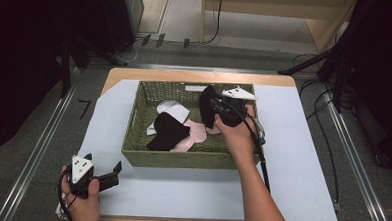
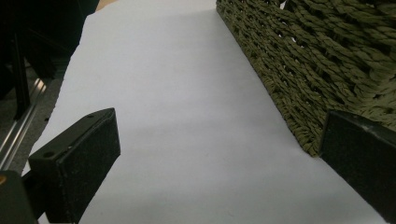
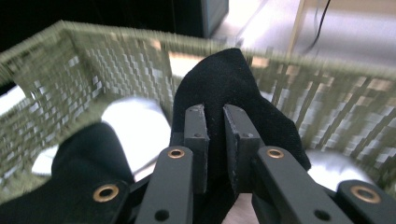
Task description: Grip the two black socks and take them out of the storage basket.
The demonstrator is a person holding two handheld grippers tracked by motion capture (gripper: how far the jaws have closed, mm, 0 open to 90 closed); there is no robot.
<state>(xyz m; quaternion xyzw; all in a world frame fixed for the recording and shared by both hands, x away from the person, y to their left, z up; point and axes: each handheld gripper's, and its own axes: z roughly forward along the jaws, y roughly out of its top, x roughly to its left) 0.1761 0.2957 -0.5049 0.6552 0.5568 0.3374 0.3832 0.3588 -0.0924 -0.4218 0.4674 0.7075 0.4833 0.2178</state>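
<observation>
Spread fingers (image 2: 77,161) beside woven basket (image 2: 303,60)

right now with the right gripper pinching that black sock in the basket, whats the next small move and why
Probably lift it straight up. The right gripper is shut on the black sock, which is inside the woven basket above the other socks. Raising it above the rim comes before carrying it out to the white sheet, where the left gripper waits open.

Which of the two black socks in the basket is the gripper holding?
The black sock at the basket's far right, pinched between the right gripper's jaws and lifted. The other black sock lies flat mid-basket, over the pink and white ones.
</observation>
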